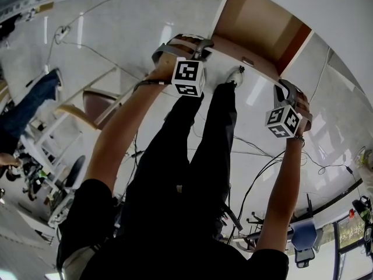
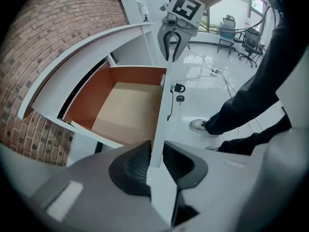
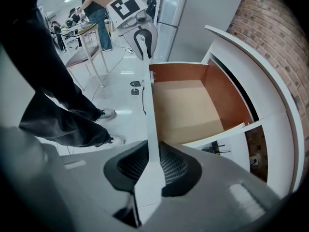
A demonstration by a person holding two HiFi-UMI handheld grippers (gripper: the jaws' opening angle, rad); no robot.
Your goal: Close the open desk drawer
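Note:
The desk drawer (image 1: pixel 256 22) stands pulled out, empty, with a brown inside (image 2: pixel 125 110) and a thin white front panel (image 2: pixel 161 115). My left gripper (image 2: pixel 155 161) straddles the top edge of that panel near one end, its ribbed pads against both faces. My right gripper (image 3: pixel 153 166) clamps the same edge of the panel (image 3: pixel 150 115) near the other end. Each gripper shows in the other's view, the right gripper (image 2: pixel 173 50) and the left gripper (image 3: pixel 144 45) both on the far end of the edge. From the head view, the left gripper (image 1: pixel 192 46) and right gripper (image 1: pixel 287 92) point steeply down onto the front.
The white desk body (image 2: pixel 72 76) stands against a brick wall (image 3: pixel 275 28). A small black key (image 2: pixel 179 88) hangs from the front's outer face. The person's dark trouser legs (image 1: pixel 198 156) and shoes stand just before the drawer. Cables, office chairs (image 2: pixel 241 37) and a wooden stool (image 3: pixel 84 47) lie behind.

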